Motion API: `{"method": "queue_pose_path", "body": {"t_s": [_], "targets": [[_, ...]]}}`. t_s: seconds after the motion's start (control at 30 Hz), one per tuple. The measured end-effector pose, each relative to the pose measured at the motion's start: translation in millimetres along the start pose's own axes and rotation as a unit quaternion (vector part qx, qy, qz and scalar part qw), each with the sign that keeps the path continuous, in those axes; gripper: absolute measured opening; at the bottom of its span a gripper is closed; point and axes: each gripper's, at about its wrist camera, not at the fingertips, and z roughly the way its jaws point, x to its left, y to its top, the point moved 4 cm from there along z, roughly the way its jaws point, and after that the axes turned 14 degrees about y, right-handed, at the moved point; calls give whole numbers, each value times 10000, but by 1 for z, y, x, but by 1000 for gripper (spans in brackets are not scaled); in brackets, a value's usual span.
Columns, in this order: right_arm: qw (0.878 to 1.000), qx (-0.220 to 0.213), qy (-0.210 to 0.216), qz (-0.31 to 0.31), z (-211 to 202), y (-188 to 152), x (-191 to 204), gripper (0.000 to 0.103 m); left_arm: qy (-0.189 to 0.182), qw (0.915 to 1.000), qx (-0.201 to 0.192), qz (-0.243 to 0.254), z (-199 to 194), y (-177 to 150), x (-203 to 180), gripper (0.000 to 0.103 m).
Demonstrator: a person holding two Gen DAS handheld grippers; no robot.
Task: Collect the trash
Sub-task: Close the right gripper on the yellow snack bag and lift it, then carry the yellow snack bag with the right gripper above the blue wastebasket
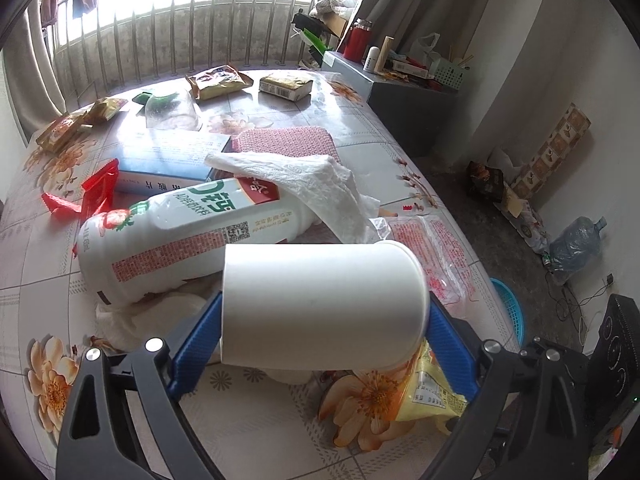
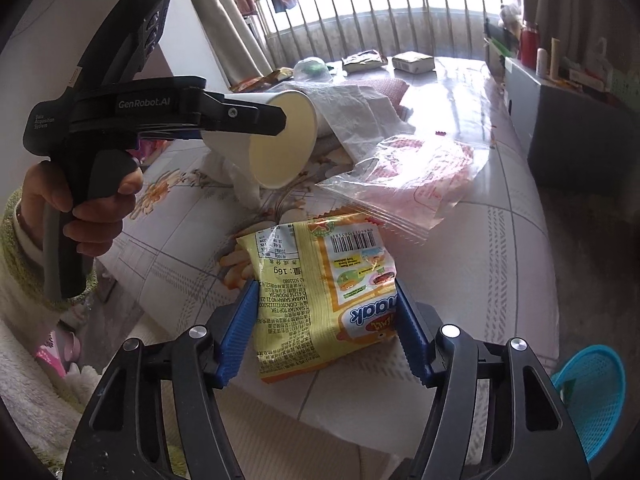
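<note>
We have the paper cup [image 1: 320,304] clamped sideways in our left gripper [image 1: 324,320], its blue pads pressing the cup's base and rim, lifted just over the table [image 1: 248,432]. Our right gripper [image 2: 326,332] sits half open around the yellow snack wrapper [image 2: 320,292], which lies flat on the table just near of the cup; the pads [image 2: 240,332] flank its edges, and we judge they are at most brushing it, not yet pinching.

So the step in hand is picking up the wrapper while the cup waits. Next we need to squeeze the right jaws until the foil crumples and holds, then lift. The blue basket [image 2: 592,396] sits off the table edge, right of the wrapper, and is likely where both go. Beyond the cup lie a tissue [image 1: 304,184], a milk bottle [image 1: 180,236] and a clear bag [image 2: 404,176], still to gather.
</note>
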Motion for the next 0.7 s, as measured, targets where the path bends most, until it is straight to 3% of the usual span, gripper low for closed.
{"method": "queue_pose_path", "body": {"t_s": [0.43, 0.6, 0.7], "targets": [[9917, -259, 1001, 758, -12, -18, 17, 54, 48, 9995, -183, -250, -36, -14, 17, 92], [9807, -311, 1676, 956, -4, -17, 33, 54, 61, 9991, -242, -336, -46, -18, 23, 92], [9635, -438, 2315, 1267, -1, -14, 37, 54, 81, 9989, -261, -384, -50, -20, 27, 92]]}}
